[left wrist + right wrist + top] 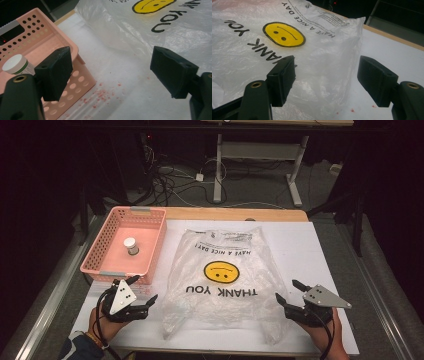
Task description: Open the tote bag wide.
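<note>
Plastic bag lying flat at desk centre; pink basket holding a white-capped jar at ten o'clock. Left gripper and right gripper flanking, fingers gaping wide, gripping nothing. Cables trailing behind.

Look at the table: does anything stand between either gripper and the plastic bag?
Nothing visible does. The left gripper and right gripper hang open beside the plastic bag, with bare white table cover between. The pink basket sits off to the left.

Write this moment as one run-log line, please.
left tongs: open, beside pink basket | right tongs: open, at plastic bag | bottle: in basket
</note>
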`<state>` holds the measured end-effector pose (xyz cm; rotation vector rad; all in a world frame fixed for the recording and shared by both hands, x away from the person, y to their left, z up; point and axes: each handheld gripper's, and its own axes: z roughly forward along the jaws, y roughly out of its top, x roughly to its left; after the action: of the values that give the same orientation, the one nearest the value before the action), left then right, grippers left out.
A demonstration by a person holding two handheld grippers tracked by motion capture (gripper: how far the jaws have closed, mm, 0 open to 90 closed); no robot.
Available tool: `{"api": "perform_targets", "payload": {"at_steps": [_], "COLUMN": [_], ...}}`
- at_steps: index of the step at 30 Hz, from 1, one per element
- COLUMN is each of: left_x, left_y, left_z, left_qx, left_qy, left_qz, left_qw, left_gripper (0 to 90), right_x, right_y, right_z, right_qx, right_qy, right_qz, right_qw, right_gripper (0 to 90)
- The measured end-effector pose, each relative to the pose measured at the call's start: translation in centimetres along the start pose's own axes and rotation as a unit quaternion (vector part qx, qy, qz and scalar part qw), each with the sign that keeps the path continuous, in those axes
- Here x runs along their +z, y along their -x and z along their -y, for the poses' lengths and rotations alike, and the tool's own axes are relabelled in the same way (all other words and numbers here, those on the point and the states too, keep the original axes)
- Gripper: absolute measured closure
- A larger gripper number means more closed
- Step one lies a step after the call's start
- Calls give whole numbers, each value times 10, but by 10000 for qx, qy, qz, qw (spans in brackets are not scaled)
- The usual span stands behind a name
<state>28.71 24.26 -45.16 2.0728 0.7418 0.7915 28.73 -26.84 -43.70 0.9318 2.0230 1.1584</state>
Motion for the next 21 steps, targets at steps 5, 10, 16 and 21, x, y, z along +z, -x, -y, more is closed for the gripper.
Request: {"api": "perform_targets", "payload": {"at_steps": [5, 10, 16, 21], "left_x": [-3, -6, -8, -9], "left_y": [0, -3, -4, -4], "left_z": [2, 4, 8, 9], "left_qx": [5, -7, -52, -12], "left_qy": [-1, 121, 60, 29], "left_qz": [-43, -110, -124, -106], "left_qw": [10000, 9999, 9999, 9999], "left_gripper": [179, 179, 181, 186], "right_x": [0, 6, 20, 67], "right_y": [2, 3, 21, 60], "right_z": [-1, -5, -16, -41], "right_qx": [6, -31, -70, 175], "right_qy": [-4, -67, -16, -299], "right_qz": [0, -21, 119, 294], "right_qw": [10000, 10000, 9999, 9990], "right_gripper": [304, 306, 409, 422]}}
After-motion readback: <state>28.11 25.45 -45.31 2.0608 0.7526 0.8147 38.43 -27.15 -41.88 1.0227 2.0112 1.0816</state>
